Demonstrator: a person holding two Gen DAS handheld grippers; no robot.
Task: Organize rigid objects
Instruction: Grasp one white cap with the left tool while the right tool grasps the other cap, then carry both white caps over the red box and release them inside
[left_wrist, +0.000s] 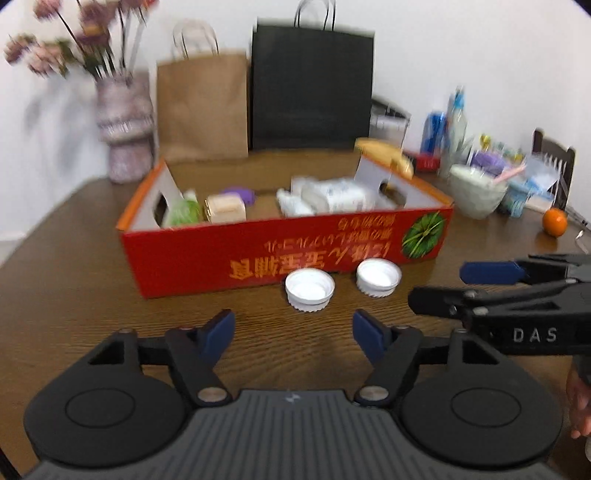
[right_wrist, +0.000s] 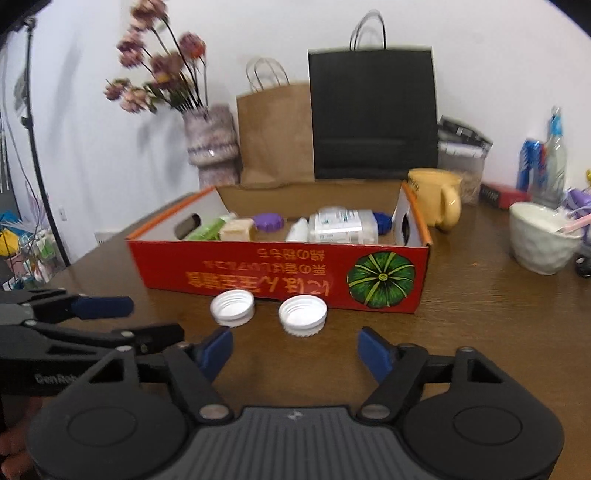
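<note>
Two white bottle caps lie open side up on the brown table, just in front of a red cardboard box (left_wrist: 192, 254) (right_wrist: 177, 266). The left cap (left_wrist: 309, 290) (right_wrist: 232, 302) and the right cap (left_wrist: 378, 277) (right_wrist: 303, 315) sit a short way apart. My left gripper (left_wrist: 293, 332) (right_wrist: 155, 321) is open and empty, just short of the left cap. My right gripper (right_wrist: 295, 347) (left_wrist: 439, 288) is open and empty too, just short of the right cap. Inside the box lie a white bottle (right_wrist: 343, 225), a purple lid (right_wrist: 269, 221), a beige block (right_wrist: 238, 230) and a green packet (right_wrist: 207, 230).
Behind the box stand a vase of flowers (right_wrist: 212, 147), a brown paper bag (right_wrist: 275, 136) and a black bag (right_wrist: 373, 114). A yellow mug (right_wrist: 437, 197), a white bowl (right_wrist: 543, 236), bottles (right_wrist: 554, 155) and an orange (left_wrist: 554, 221) crowd the right side.
</note>
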